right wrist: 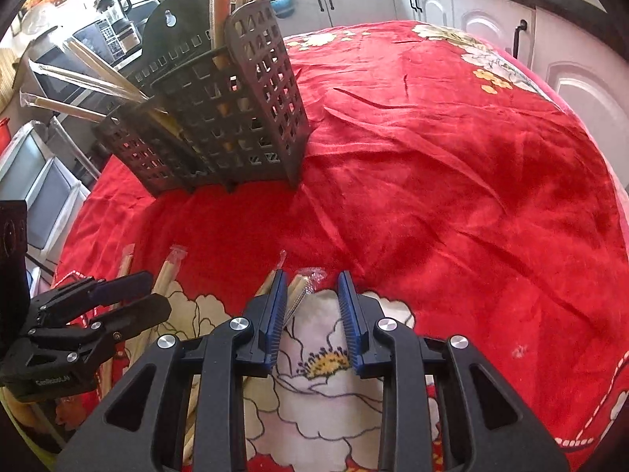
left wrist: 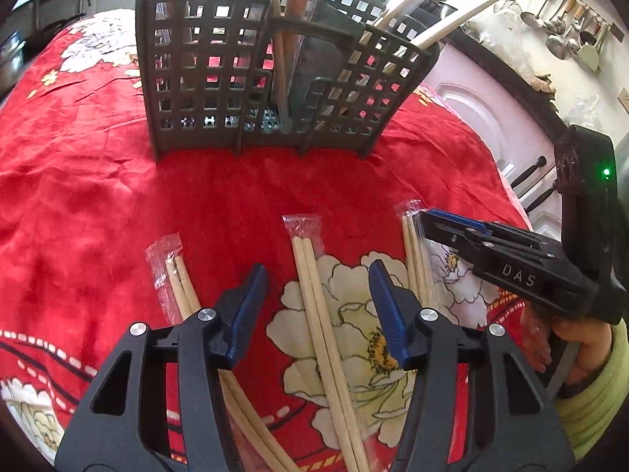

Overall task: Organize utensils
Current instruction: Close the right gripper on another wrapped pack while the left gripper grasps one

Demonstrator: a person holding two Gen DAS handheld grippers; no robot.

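A dark grey lattice utensil holder (left wrist: 255, 78) (right wrist: 220, 118) stands at the far side of the red cloth, with wrapped chopsticks upright in its compartments. Three wrapped chopstick pairs lie on the cloth in front of it. My left gripper (left wrist: 319, 295) (right wrist: 151, 293) hovers open over the middle pair (left wrist: 314, 306), its pads apart from the sticks on both sides. The left pair (left wrist: 179, 279) runs under its left finger. My right gripper (right wrist: 312, 306) (left wrist: 432, 222) is open at the top end of the right pair (right wrist: 300, 287) (left wrist: 412, 259), which lies close to its left pad.
A red floral cloth (right wrist: 452, 177) covers the table. White cabinets (right wrist: 432, 4) stand behind it, and ladles (left wrist: 562, 27) hang on the wall. A hand in a yellow-green sleeve (left wrist: 589, 377) holds the right gripper. Appliances (right wrist: 59, 78) stand behind the holder.
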